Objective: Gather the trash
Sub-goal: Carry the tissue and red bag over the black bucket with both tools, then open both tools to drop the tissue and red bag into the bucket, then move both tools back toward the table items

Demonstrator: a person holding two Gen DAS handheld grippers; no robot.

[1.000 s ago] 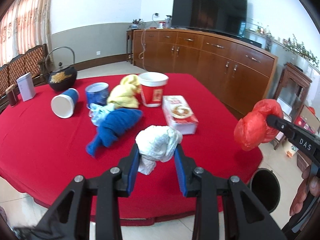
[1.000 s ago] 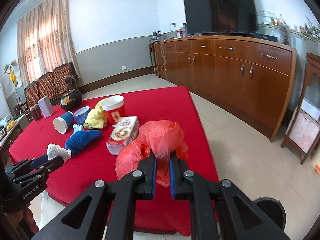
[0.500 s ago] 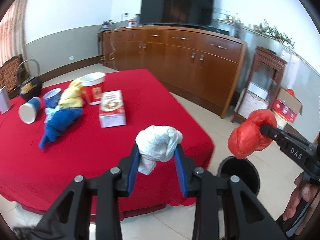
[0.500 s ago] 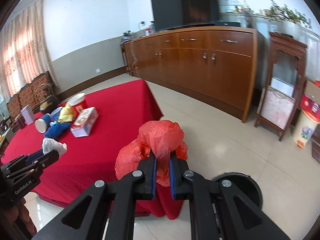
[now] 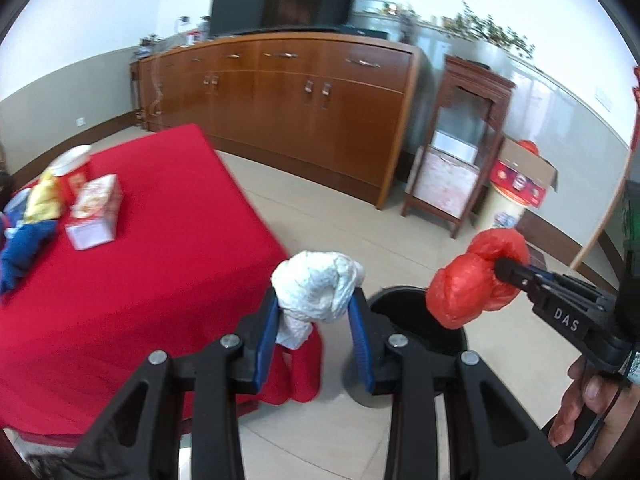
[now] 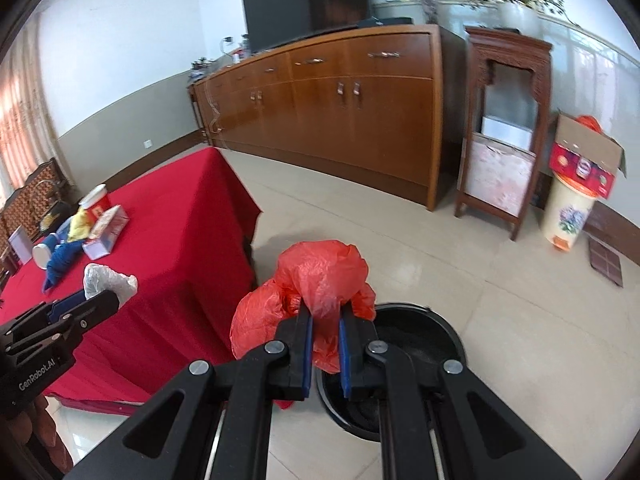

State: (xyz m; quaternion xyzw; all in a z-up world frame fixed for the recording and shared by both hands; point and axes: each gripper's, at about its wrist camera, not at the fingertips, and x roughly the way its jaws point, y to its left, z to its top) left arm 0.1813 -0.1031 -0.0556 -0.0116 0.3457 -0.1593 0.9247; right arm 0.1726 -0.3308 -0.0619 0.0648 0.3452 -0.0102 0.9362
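My left gripper (image 5: 316,304) is shut on a crumpled white paper wad (image 5: 316,286), held in the air past the corner of the red-clothed table (image 5: 132,280). My right gripper (image 6: 324,320) is shut on a crumpled red plastic bag (image 6: 316,280). A black round trash bin (image 6: 420,340) stands on the floor just below and beyond the bag. In the left wrist view the bin (image 5: 416,320) lies between the wad and the red bag (image 5: 476,280). The left gripper (image 6: 106,300) with its wad (image 6: 106,282) shows at the left of the right wrist view.
On the table lie a tissue box (image 5: 96,210), a red-and-white cup (image 5: 74,168), yellow and blue cloths (image 5: 24,240). A long wooden sideboard (image 5: 300,108) with a TV lines the wall. A wooden stand (image 6: 504,136), a white bin (image 6: 570,216) and a carton stand at right.
Both grippers have swung right, off the table toward the floor, each still holding its trash. The black bin has come to sit directly beneath them; the table has slid to the left.
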